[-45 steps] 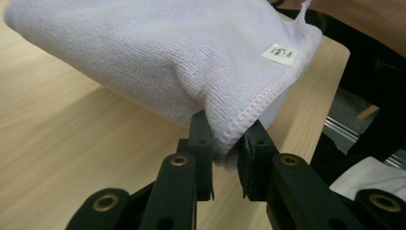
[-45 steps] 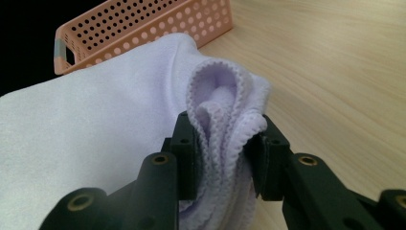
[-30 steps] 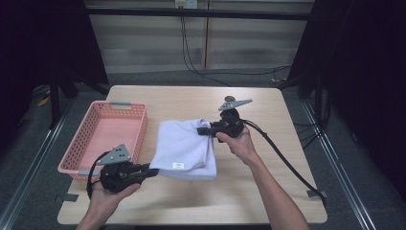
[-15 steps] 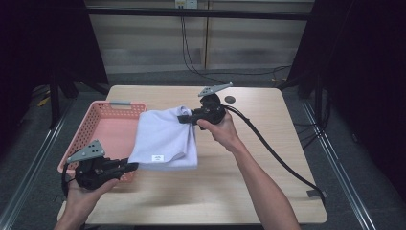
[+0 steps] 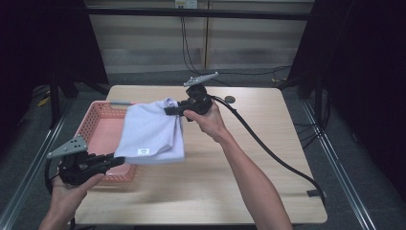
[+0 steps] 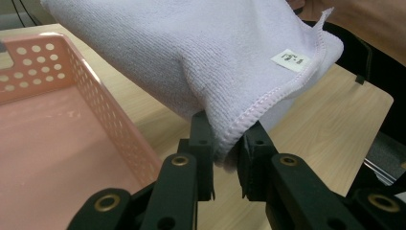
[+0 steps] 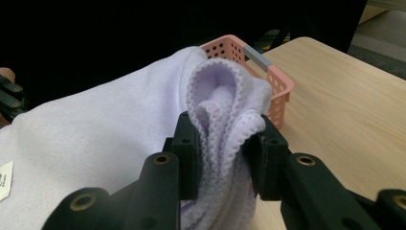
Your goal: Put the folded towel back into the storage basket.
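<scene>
- Left gripper (image 5: 111, 160) clamped on the lavender towel (image 5: 151, 132) corner; right gripper (image 5: 173, 110) clamped on the opposite edge.
- Towel hangs lifted, partly over the pink basket (image 5: 103, 139) — transfer step.
- Next, judged: lower into basket, then release.

From my end the towel (image 6: 201, 57) looks like soft lilac microfibre cloth, matt, with stitched edges and a little white paper-like tag (image 6: 291, 60). The basket (image 6: 57, 143) is smooth pink perforated plastic. The surface (image 5: 239, 182) reads as pale wood-grain laminate, and both sets of jaws are matt black plastic.
</scene>
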Available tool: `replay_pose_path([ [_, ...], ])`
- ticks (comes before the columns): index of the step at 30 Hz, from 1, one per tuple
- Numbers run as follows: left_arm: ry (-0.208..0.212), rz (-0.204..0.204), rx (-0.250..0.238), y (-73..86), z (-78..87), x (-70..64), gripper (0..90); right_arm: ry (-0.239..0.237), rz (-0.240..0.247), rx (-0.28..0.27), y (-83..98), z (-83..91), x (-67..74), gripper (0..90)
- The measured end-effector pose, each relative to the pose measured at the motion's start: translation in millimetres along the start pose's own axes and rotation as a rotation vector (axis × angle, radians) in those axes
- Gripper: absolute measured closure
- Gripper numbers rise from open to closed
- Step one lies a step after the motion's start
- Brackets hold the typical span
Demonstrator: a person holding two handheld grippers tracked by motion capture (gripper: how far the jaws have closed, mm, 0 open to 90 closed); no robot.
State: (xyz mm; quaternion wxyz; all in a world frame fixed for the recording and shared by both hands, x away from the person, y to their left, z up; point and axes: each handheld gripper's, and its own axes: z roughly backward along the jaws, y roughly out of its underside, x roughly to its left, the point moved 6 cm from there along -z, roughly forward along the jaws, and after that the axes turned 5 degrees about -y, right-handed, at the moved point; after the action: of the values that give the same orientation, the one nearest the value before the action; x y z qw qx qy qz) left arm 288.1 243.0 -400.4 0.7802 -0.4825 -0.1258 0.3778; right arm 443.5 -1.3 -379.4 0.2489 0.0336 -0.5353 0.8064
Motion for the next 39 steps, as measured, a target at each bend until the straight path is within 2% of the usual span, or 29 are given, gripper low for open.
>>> replay_pose_path([
  [9, -0.034, 0.023, -0.016, 1.5, 8.0, 13.7, 78.4, -0.014, 0.001, -0.003, -11.8, -14.1, 1.4, 67.8],
  [17, -0.071, 0.042, -0.038, 1.6, 22.7, 31.5, 78.5, -0.028, 0.009, -0.003, -27.1, -33.1, 3.0, 67.9],
  [26, -0.113, 0.099, -0.073, 9.0, 40.9, 58.2, 78.7, -0.034, -0.011, -0.013, -39.6, -67.5, 6.5, 67.9],
  [31, -0.140, 0.122, -0.067, 16.6, 53.4, 74.1, 78.8, -0.042, -0.016, -0.009, -42.5, -87.7, 11.0, 67.9],
  [35, -0.163, 0.158, -0.075, 24.1, 64.1, 88.8, 78.8, -0.045, -0.012, -0.009, -46.6, -103.8, 16.0, 67.9],
  [39, -0.192, 0.174, -0.075, 31.1, 72.3, 97.6, 78.8, -0.049, -0.021, -0.006, -48.5, -121.2, 19.4, 67.9],
])
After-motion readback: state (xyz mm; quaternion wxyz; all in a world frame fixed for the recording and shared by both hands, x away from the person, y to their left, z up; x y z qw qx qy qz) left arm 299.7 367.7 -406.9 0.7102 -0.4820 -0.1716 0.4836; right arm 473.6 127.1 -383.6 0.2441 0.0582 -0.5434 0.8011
